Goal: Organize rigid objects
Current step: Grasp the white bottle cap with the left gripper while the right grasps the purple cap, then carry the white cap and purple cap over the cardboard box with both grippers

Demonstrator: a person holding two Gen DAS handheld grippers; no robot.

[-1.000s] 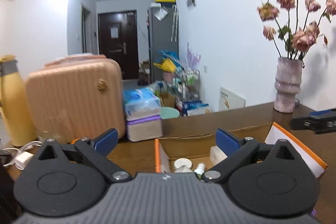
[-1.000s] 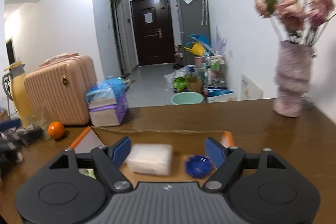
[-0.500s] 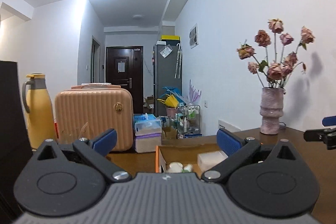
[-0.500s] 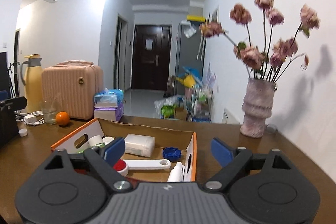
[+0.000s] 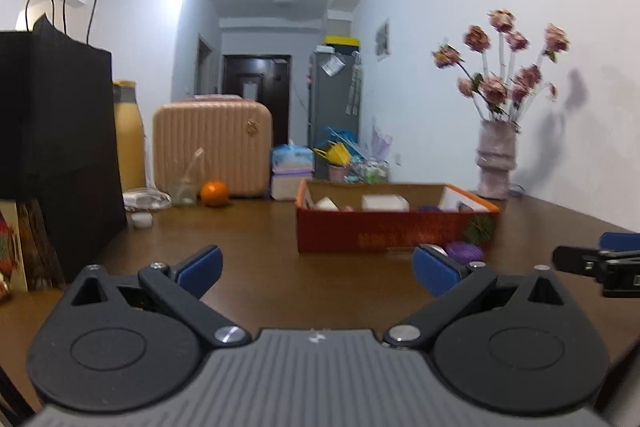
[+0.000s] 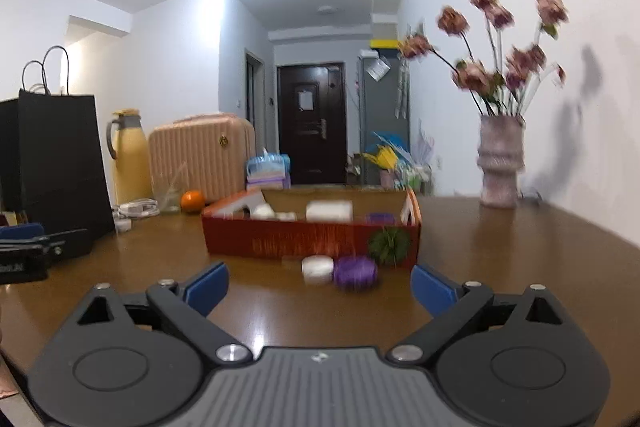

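Both grippers, the right gripper [image 6: 320, 287] having just opened wide and empty and the left gripper [image 5: 316, 267] equally spread, had backed away from the red box [image 6: 312, 237] at mid-frame, leaving a white piece [image 6: 317, 269] and purple spool [image 6: 355, 271] on the tabletop [image 6: 500, 247] before it, likely next.

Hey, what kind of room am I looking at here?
Most likely a lived-in home: a wooden table with a vase of dried roses, a pink suitcase, and a hallway to a dark front door.
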